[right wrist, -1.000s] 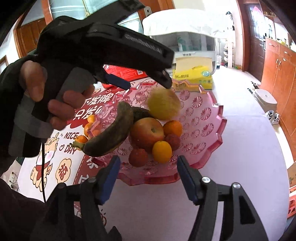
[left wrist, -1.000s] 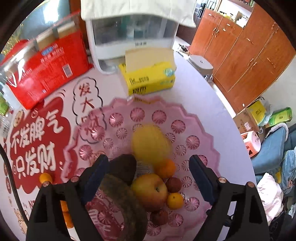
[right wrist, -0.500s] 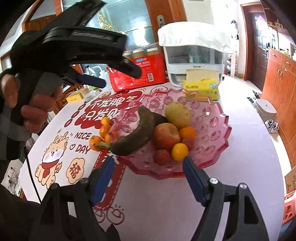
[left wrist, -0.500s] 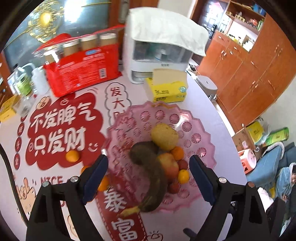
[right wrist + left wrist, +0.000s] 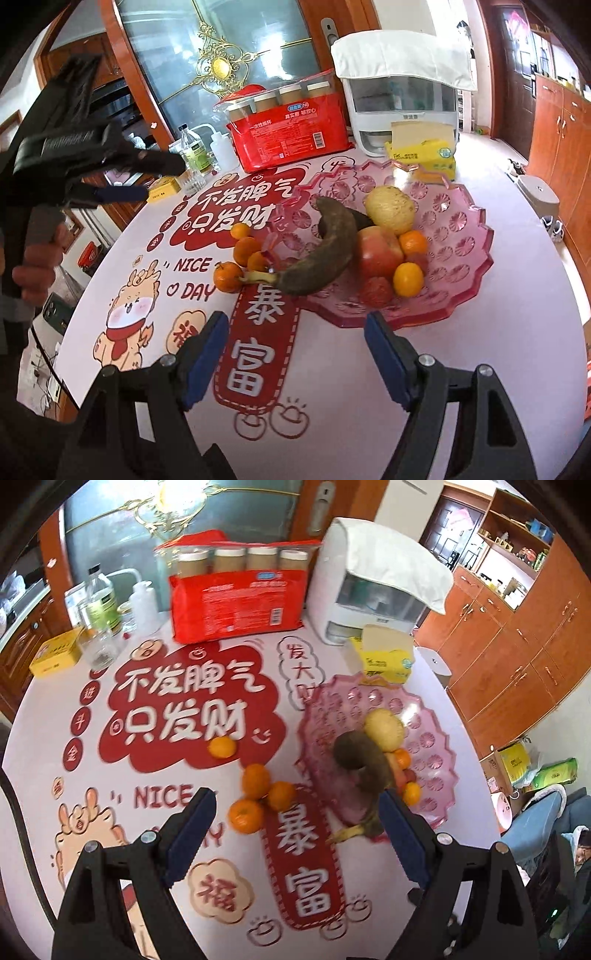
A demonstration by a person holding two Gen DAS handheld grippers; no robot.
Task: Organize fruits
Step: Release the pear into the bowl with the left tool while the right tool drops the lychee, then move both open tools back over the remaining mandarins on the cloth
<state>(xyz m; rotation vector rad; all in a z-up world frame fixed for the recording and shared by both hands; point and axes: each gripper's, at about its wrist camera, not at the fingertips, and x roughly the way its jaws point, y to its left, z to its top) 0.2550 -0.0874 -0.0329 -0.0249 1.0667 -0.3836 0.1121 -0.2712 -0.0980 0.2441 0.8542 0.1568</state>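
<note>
Bright, even daylight, soft shadows, heavy fisheye bending and dark vignetted corners

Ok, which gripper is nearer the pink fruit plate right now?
Right. The right gripper sits low, just before the near rim of the pink plate; the left gripper is held high, off beyond the loose oranges.

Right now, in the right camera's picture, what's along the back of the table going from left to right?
Yellow tin → glass bottle → white squeeze bottle → red cup pack → white dispenser → yellow tissue box.
</note>
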